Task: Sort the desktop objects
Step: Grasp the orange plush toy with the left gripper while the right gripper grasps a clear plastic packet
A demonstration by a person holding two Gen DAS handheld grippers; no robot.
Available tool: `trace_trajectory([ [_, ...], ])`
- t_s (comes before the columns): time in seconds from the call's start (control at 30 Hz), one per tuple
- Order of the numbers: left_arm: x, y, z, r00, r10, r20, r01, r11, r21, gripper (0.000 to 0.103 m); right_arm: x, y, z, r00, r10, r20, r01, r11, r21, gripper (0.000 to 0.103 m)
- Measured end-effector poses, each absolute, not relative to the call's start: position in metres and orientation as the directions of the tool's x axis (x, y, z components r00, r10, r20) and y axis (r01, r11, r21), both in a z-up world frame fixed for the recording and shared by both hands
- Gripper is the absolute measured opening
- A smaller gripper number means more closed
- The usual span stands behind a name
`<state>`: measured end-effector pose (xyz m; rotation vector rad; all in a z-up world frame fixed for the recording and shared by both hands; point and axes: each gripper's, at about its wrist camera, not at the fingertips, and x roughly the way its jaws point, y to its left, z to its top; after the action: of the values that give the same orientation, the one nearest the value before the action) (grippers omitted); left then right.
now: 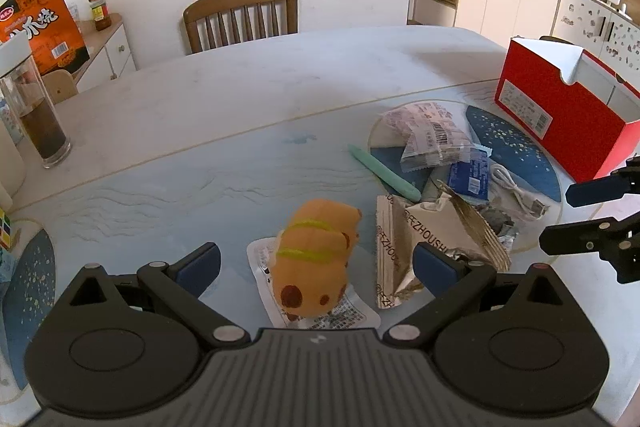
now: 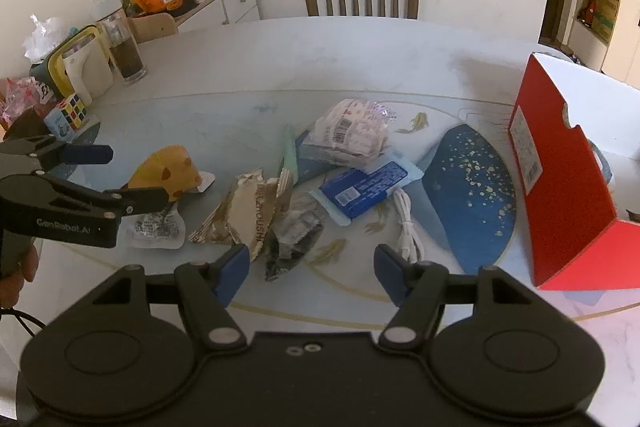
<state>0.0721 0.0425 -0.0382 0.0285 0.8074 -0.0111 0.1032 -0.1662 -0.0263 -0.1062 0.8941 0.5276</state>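
Straddling plush toy (image 1: 316, 259) – left tongs (image 1: 316, 267) wide, not touching, wrappers (image 1: 432, 235) beside rt.

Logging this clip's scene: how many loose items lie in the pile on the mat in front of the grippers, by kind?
Plush toys: 1, the orange plush
Wrappers and packets: 5: flat clear packet, torn foil wrapper, blue packet, pink-printed packet, crumpled grey wrapper
Cables: 1, white cable
Green pen-like sticks: 1
Total: 8

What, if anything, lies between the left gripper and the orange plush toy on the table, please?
Nothing visible does. The left gripper is open, with the orange plush toy directly ahead between its fingers. The torn foil wrapper lies just beside the toy, near one finger.
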Motion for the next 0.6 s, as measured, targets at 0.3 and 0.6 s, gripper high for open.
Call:
trace_trajectory([
  [0.3,0.079,0.044,-0.041,0.689,-0.006,-0.724,0.034,0.999,0.024,0.103,0.117,-0.156,-0.027,0.520,0.397,-0.756,-0.475,0.870,0.131,0.065],
  [0.6,0.085,0.048,-0.046,0.681,-0.009,-0.732,0.037,0.999,0.022,0.102,0.130,-0.151,-0.041,0.512,0.370,-0.775,-0.459,0.881,0.118,0.056],
])
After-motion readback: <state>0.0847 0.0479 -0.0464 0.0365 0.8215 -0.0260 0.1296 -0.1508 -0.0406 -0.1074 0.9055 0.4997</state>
